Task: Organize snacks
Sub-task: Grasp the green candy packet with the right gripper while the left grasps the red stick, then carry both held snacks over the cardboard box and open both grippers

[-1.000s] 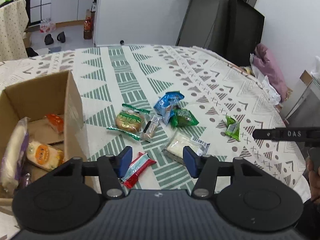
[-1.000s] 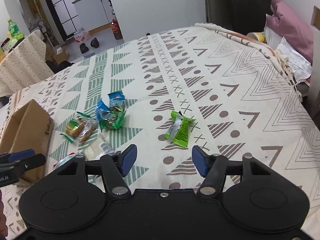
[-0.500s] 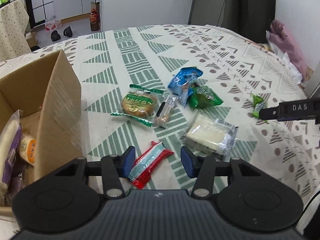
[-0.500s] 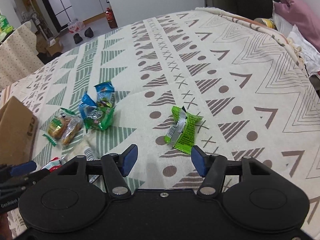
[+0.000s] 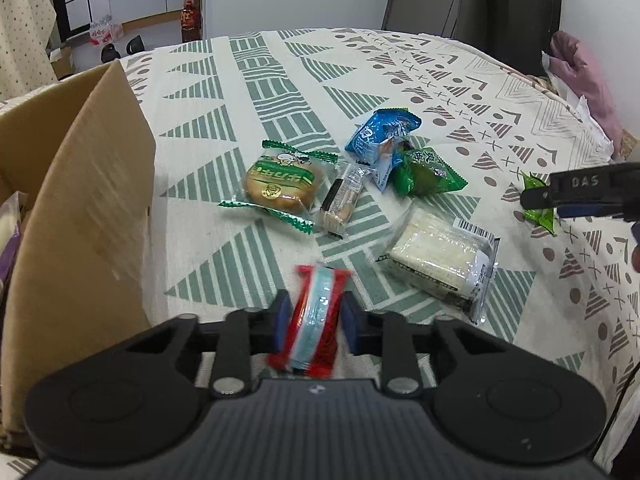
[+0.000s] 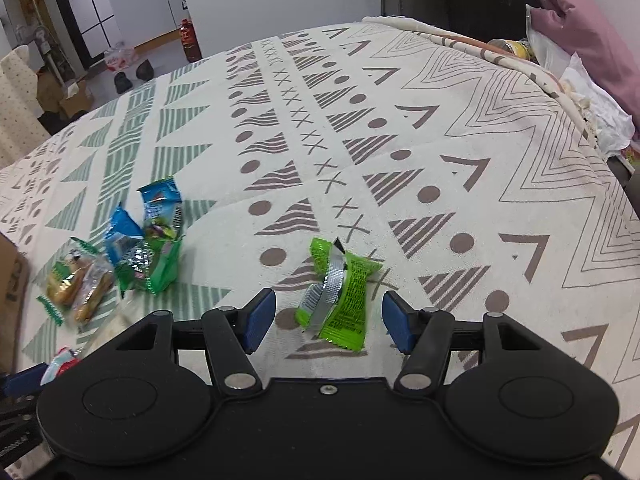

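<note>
Since the last frame the left gripper has closed in – its blue pads now pinch the red snack bar, lower centre of the left view. Bar is red with a pale blue stripe, motion-blurred. Right gripper has moved up to the lime green packet – jaws spread wide either side, not touching. Cardboard box at left edge.

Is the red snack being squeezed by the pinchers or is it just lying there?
Squeezed. The left hand-held gripper is shut on the red snack packet: both blue pads press its sides, and its wrapper bulges out between them.
</note>
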Demonstrator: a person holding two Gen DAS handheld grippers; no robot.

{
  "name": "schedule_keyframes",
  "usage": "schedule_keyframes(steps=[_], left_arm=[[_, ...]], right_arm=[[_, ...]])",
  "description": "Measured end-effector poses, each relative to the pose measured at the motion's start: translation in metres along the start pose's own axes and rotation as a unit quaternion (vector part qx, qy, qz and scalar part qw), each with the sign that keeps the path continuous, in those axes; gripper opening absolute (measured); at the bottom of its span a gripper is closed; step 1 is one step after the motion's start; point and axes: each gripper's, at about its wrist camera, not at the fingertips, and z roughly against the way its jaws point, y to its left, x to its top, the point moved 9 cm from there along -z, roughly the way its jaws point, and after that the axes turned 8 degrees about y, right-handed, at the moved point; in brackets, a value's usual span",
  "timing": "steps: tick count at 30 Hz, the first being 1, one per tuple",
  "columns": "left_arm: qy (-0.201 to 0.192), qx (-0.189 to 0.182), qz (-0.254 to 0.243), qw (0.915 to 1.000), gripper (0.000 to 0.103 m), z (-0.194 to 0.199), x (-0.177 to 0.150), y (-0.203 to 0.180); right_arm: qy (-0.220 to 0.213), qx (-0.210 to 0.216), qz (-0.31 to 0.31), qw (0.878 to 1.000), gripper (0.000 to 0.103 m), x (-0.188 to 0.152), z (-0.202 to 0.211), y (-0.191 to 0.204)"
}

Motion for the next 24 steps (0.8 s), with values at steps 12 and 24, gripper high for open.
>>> schedule_keyframes(steps=[12,24], left_arm=[[-0.007,-0.029,0.050,0.9983,0.019,0.006,-0.002,0.003],[-0.054,-0.042,0.046,0.9966,0.019,0.054,-0.001,-0.002]], right_arm=[[0.015,-0.017,0.030,0.999,0.027,-0.028,0.017,0.013],[-0.013,0.000,0.055,0.998,0.026,-0.047,0.070,0.042]])
